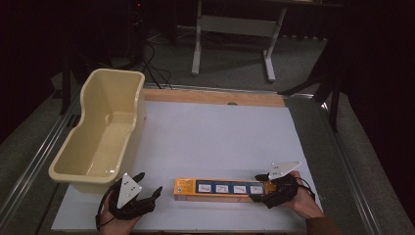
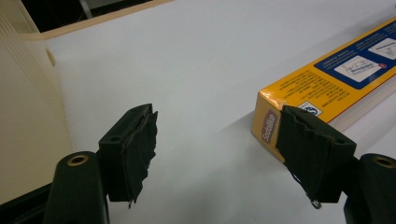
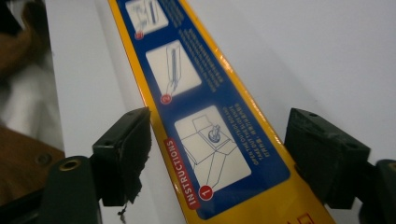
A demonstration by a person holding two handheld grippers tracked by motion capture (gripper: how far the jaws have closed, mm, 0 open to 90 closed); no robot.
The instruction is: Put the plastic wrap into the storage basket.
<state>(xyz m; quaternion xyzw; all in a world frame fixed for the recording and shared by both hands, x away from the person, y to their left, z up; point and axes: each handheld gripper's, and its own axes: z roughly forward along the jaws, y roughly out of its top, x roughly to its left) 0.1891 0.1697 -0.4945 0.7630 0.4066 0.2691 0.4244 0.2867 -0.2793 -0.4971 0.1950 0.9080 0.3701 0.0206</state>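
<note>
Yellow box (image 3: pixel 205 121) lies between the spread right claw (image 3: pixel 217 154) (untouched).

A long yellow-and-blue box (image 1: pixel 221 189) lies flat near the table's front edge.

A: What lies on the surface (image 1: pixel 220 132) at the left?

B: A cream tub (image 1: pixel 100 129), long and deep, upright, with its open side up and nothing inside. Its near end juts past the white sheet's left edge.

A: And the surface itself?

B: A white sheet covers most of it. A bare wood strip (image 1: pixel 210 96) runs along the far edge, with a small dark mark near its middle.

A: Beyond that?

B: Grey floor (image 1: pixel 230 58). A pale stand (image 1: pixel 235 34) with two legs rises there, well apart from the tub. Black cables (image 1: pixel 154 68) trail over the floor behind the tub. The rest of the room is dark.
</note>
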